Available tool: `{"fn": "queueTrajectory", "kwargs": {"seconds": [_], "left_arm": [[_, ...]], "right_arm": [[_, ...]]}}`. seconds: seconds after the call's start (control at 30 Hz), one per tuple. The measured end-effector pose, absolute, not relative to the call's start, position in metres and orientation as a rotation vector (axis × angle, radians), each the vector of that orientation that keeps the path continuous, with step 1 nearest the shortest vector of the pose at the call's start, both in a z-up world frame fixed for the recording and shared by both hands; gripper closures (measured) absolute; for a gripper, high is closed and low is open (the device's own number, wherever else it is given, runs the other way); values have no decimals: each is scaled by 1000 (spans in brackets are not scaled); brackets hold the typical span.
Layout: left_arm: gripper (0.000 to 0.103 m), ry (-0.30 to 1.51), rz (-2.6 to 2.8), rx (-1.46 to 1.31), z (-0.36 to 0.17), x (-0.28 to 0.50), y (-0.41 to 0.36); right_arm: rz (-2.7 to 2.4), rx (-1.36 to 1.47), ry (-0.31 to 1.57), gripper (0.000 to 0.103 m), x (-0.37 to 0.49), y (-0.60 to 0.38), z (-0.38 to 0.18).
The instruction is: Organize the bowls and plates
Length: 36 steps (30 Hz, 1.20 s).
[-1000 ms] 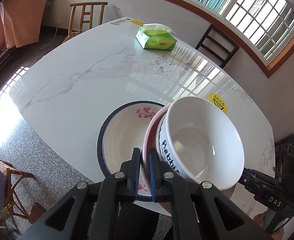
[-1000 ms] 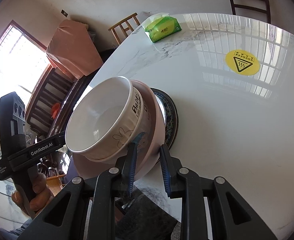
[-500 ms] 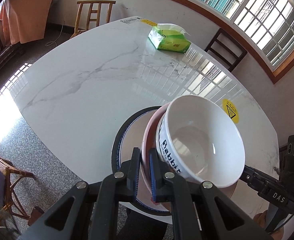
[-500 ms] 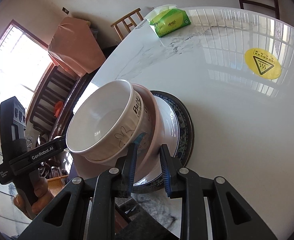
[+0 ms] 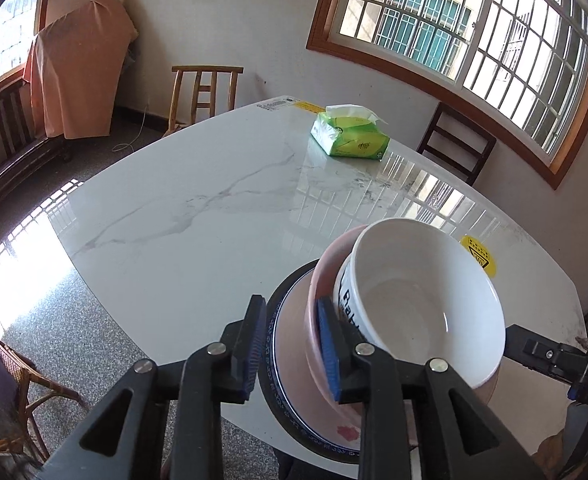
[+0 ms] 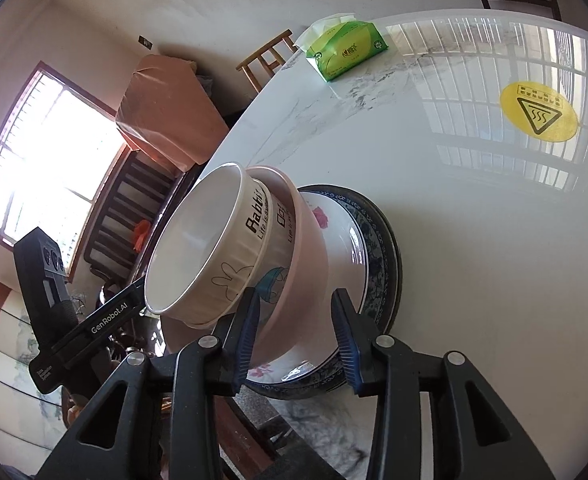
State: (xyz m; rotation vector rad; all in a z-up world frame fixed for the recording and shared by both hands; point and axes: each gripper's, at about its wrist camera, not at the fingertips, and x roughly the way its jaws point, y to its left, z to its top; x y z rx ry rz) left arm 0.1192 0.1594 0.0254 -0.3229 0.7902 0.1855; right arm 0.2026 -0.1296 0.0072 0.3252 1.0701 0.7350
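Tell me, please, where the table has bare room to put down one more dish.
Bare marble table runs from the stacked dishes to the tissue pack, and between that pack and the yellow sticker. The near edge is crowded by the stack and both open grippers.

A green tissue pack [image 5: 350, 136] lies at the far end of the marble table [image 5: 198, 216]. A yellow sticker [image 6: 538, 112] marks the tabletop. Wooden chairs [image 5: 204, 94] stand beyond.

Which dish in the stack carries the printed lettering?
The white bowl, topmost, nested inside the pink bowl: black "Rabbit" text and a rabbit outline on its side. The blue-rimmed plate beneath has flowers, no text.
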Motion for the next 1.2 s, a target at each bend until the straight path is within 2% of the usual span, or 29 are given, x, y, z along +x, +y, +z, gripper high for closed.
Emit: {"fn": "queueTrajectory", "kwargs": {"seconds": [0.1, 0.37, 0.47, 0.53, 0.6, 0.7, 0.8, 0.9, 0.93, 1.0, 1.2], "left_arm": [[73, 765, 193, -308, 27, 113, 157], [73, 632, 241, -175, 46, 77, 132], [73, 591, 241, -134, 56, 62, 121], [73, 555, 251, -108, 64, 51, 115], [71, 518, 256, -94, 73, 40, 108], [61, 459, 271, -74, 89, 20, 99], [43, 402, 268, -75, 107, 2, 89], [37, 270, 305, -49, 126, -23, 77], [25, 236, 298, -35, 133, -35, 71], [16, 220, 264, -38, 144, -43, 65], [16, 238, 213, -35, 167, -60, 48]], "right_arm": [[746, 360, 1018, 41, 201, -136, 14], [680, 220, 758, 34, 153, -135, 52], [643, 172, 627, 23, 124, -138, 65], [630, 149, 557, 10, 110, -139, 71], [620, 147, 515, 4, 98, -143, 76], [615, 176, 488, 4, 89, -152, 79], [584, 179, 462, 4, 81, -164, 81], [568, 184, 447, 4, 73, -175, 84], [564, 189, 443, 4, 70, -179, 85], [558, 196, 432, 4, 67, -186, 87], [554, 211, 405, 2, 47, -201, 92]]}}
